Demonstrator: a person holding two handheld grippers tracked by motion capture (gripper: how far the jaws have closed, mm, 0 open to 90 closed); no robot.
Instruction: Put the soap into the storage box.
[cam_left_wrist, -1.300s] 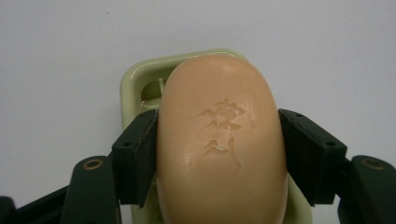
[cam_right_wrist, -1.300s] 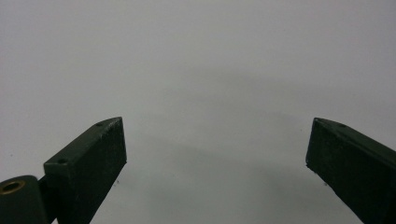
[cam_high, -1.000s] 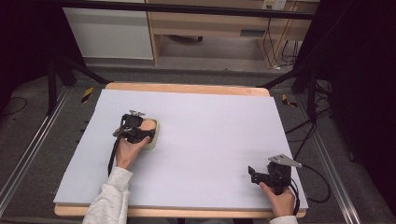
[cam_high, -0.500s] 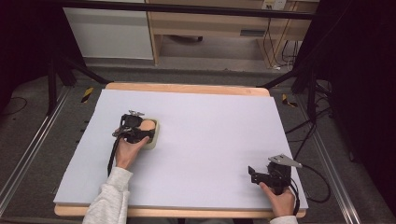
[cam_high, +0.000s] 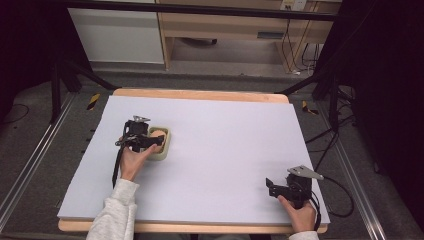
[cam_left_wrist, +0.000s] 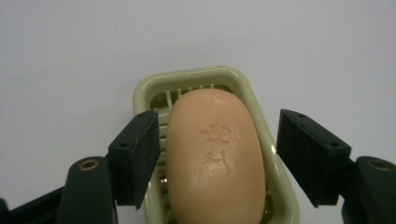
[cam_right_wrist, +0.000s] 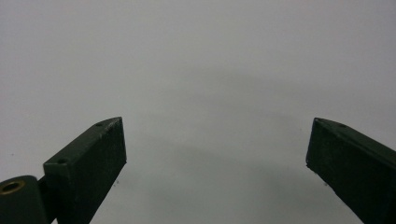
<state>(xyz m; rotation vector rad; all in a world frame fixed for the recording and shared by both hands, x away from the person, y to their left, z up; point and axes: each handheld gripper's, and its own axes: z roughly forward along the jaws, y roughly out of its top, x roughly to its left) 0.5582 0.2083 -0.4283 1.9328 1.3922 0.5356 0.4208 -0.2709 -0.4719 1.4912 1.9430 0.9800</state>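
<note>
A person's left hand-held gripper (cam_high: 156, 141) hovers over a pale green soap dish (cam_high: 161, 150) at roughly nine o'clock on the white-topped counter (cam_high: 230, 150), its jaws standing apart on either side of a peach-coloured bar of soap (cam_high: 157, 135) that lies in the dish. In the left gripper view, the left hand-held gripper (cam_left_wrist: 219, 154) straddles the bar of soap (cam_left_wrist: 215, 158): the jaw at nine o'clock sits just beside the bar's edge, while the one at three o'clock stands clear of it above the rim of the soap dish (cam_left_wrist: 243, 84); whether either pad touches the soap cannot be told. Slotted ribs of the dish show beyond the far end of the bar at twelve o'clock. An embossed mark is pressed into the top of the soap, two small raised figures, one above the other, too worn and faint to read.

At about five o'clock on the counter, near its front edge and well apart from the dish, the right hand-held gripper (cam_high: 270, 186) is held low in the person's right hand (cam_high: 296, 215), a grey three-cornered plate on top and a black cable trailing behind. In the right gripper view, the right hand-held gripper (cam_right_wrist: 217, 140) has its jaws wide apart over bare white counter (cam_right_wrist: 201, 60), with nothing between them.
</note>
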